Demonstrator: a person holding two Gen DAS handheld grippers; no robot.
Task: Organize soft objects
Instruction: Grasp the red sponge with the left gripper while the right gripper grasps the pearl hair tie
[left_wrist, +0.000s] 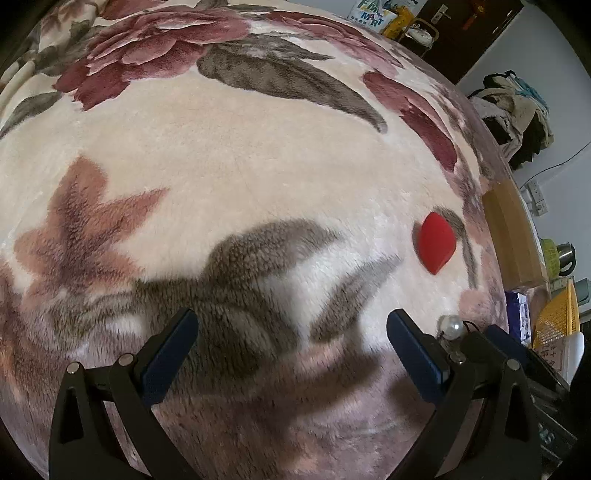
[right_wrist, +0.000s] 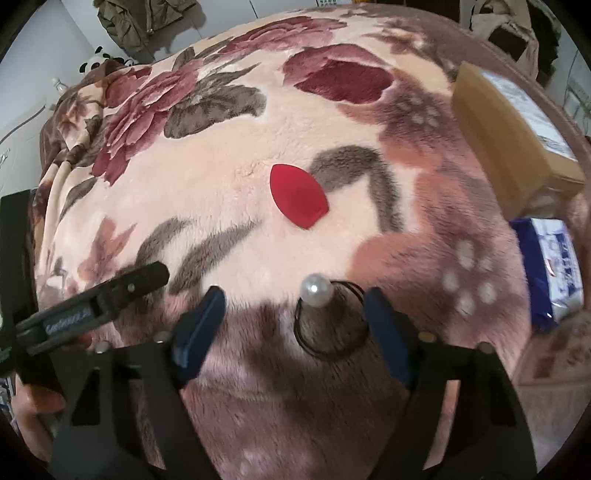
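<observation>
A red teardrop-shaped sponge (right_wrist: 297, 195) lies on the floral plush blanket (right_wrist: 229, 155); it also shows in the left wrist view (left_wrist: 437, 242) at the right. A black hair tie with a white pearl (right_wrist: 316, 293) lies between the open fingers of my right gripper (right_wrist: 295, 314), near the right finger. In the left wrist view the pearl (left_wrist: 450, 326) sits just right of my left gripper (left_wrist: 291, 332), which is open and empty over the blanket. The left gripper's finger (right_wrist: 122, 286) shows in the right wrist view at the left.
A cardboard box (right_wrist: 509, 136) stands on the bed's right edge, also in the left wrist view (left_wrist: 513, 229). A blue and white pack (right_wrist: 554, 266) lies below it. A yellow basket (left_wrist: 557, 317) and clothes (left_wrist: 517, 110) are off the bed.
</observation>
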